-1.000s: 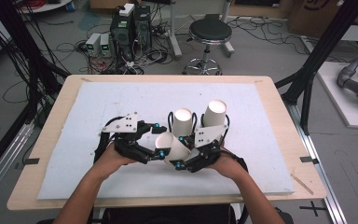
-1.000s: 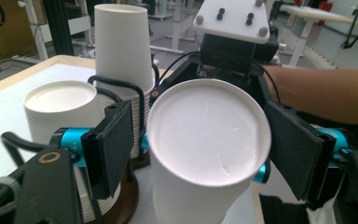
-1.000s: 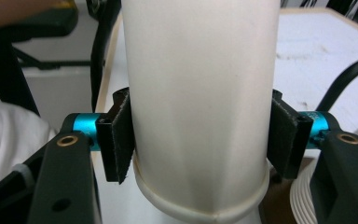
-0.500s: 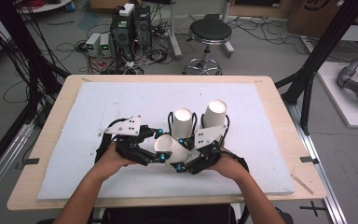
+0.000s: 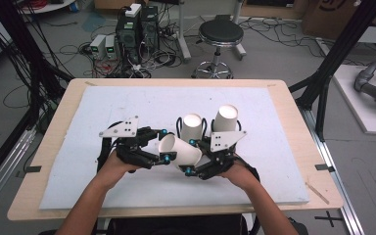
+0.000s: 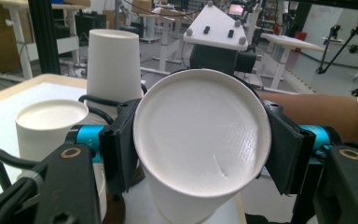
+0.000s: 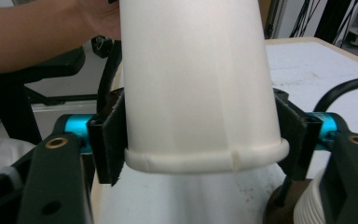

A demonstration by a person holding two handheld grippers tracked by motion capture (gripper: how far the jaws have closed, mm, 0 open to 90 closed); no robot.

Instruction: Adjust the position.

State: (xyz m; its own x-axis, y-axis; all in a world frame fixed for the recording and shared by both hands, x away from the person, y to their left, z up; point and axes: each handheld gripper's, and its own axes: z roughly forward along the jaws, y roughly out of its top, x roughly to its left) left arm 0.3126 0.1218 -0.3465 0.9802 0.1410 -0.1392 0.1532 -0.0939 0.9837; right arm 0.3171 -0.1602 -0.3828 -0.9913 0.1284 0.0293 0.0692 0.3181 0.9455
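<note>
A white paper cup (image 5: 181, 152) lies on its side above the white mat, held between both grippers. My left gripper (image 5: 165, 145) is shut on its base end; in the left gripper view the round base (image 6: 200, 135) faces the camera with a pad pressed on each side. My right gripper (image 5: 191, 157) is shut on the rim end, its pads clamped just above the rolled rim (image 7: 205, 161). Its jaws have just been closing a little on the cup.
Two more white cups stand upside down just behind the grippers, one in the middle (image 5: 192, 128) and one to the right (image 5: 225, 119). The white mat (image 5: 103, 112) covers most of the wooden table (image 5: 313, 161). A stool and cables are on the floor beyond.
The left gripper's jaws have closed onto the base end of the lying cup. Both hands have stayed where they were.
</note>
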